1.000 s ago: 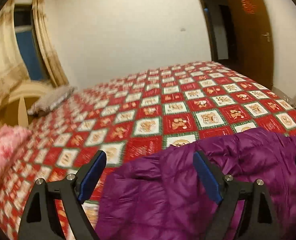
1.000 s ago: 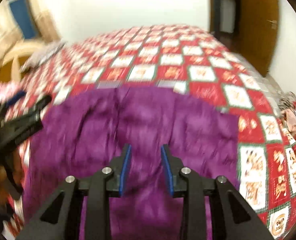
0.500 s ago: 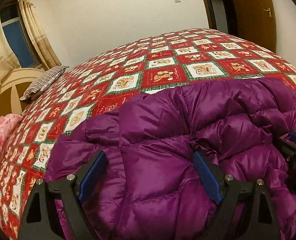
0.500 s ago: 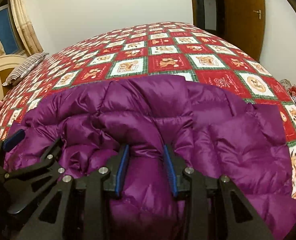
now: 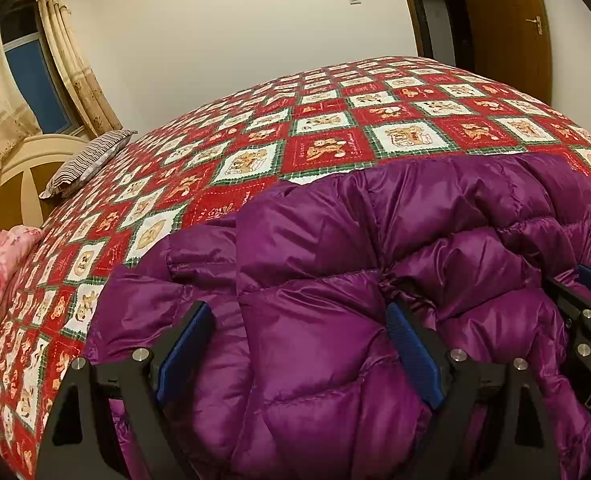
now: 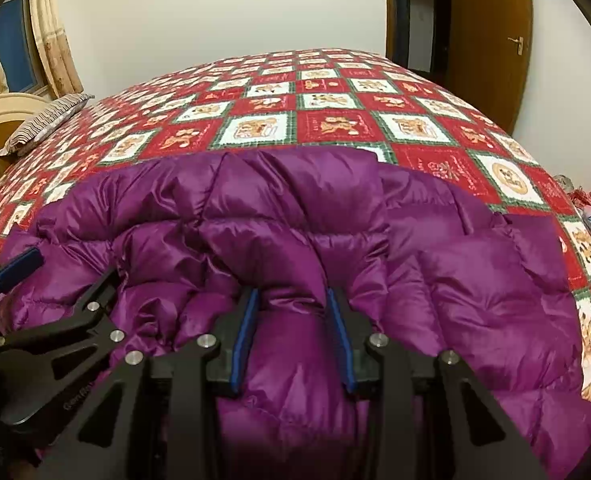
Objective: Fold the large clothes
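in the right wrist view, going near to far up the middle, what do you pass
right gripper with blue-padded black fingers → puffy purple down jacket → red, white and green checked bedspread → plain cream wall

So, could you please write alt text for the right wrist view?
The right hand-held gripper pinches a puffy fold of a purple down jacket lying on a bed with a red checked bedspread. The left hand-held gripper reaches in from the left edge; a brown door stands behind.
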The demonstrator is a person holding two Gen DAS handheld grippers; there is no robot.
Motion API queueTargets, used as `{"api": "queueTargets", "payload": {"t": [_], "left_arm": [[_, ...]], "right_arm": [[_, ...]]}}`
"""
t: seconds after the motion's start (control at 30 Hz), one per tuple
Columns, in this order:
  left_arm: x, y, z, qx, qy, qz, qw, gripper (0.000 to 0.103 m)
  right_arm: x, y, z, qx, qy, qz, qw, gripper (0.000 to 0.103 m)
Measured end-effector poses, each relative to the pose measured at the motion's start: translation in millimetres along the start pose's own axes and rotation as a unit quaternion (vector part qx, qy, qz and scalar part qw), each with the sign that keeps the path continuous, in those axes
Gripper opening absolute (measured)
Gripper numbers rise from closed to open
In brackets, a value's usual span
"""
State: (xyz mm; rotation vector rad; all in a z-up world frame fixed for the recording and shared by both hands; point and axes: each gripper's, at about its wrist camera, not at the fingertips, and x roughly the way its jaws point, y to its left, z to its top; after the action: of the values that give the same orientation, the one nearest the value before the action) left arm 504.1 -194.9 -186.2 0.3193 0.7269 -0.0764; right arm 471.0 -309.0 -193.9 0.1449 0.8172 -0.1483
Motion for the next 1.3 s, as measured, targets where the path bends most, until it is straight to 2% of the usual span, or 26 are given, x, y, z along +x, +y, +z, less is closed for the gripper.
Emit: {"api": "queueTargets", "payload": {"t": [0.23,0.33,0.4,0.47,0.57,0.63,0.7,0.9,1.03,1.3], "left_arm": [[0,-2,0,0.002,0.002,0.001,1.0000,0.090],[0,5,5,-0.001,0.017,-0.007,0.9998,0.090],[-15,14,9,-0.009,0.017,-0.017,0.9997,0.090],[-35,19,7,-0.014,0.000,-0.035,0.9993,0.090],[-50,9,-5,0.015,-0.005,-0.047,0.9987,0.090],[-45,-3,-18,0.038,0.001,-0.039,0.9985,0.090],[-41,-8,-27,0.040,-0.004,-0.033,0.9987,0.090],[-34,-3,-29,0.025,0.000,-0.039,0.9989,0.096],[-33,-4,-30,0.024,-0.003,-0.033,0.9992,0.098],[-34,-4,-33,0.024,-0.007,-0.029,0.9993,0.098]], "right_arm": [[0,1,-1,-0.001,-0.001,-0.001,1.000,0.040],[1,2,1,-0.008,0.007,-0.005,1.000,0.040],[-6,2,7,-0.023,0.027,-0.001,0.999,0.041],[-25,-2,9,-0.016,0.022,0.015,1.000,0.044],[-62,-2,-1,-0.032,0.007,0.036,0.999,0.047],[-63,-1,-14,-0.029,0.028,0.046,0.998,0.047],[-55,3,-28,-0.036,0.046,0.040,0.998,0.047],[-47,2,-46,-0.042,0.020,0.026,0.999,0.047],[-44,7,-49,-0.054,0.005,0.009,0.998,0.048],[-45,9,-52,-0.054,-0.006,0.004,0.999,0.048]]}}
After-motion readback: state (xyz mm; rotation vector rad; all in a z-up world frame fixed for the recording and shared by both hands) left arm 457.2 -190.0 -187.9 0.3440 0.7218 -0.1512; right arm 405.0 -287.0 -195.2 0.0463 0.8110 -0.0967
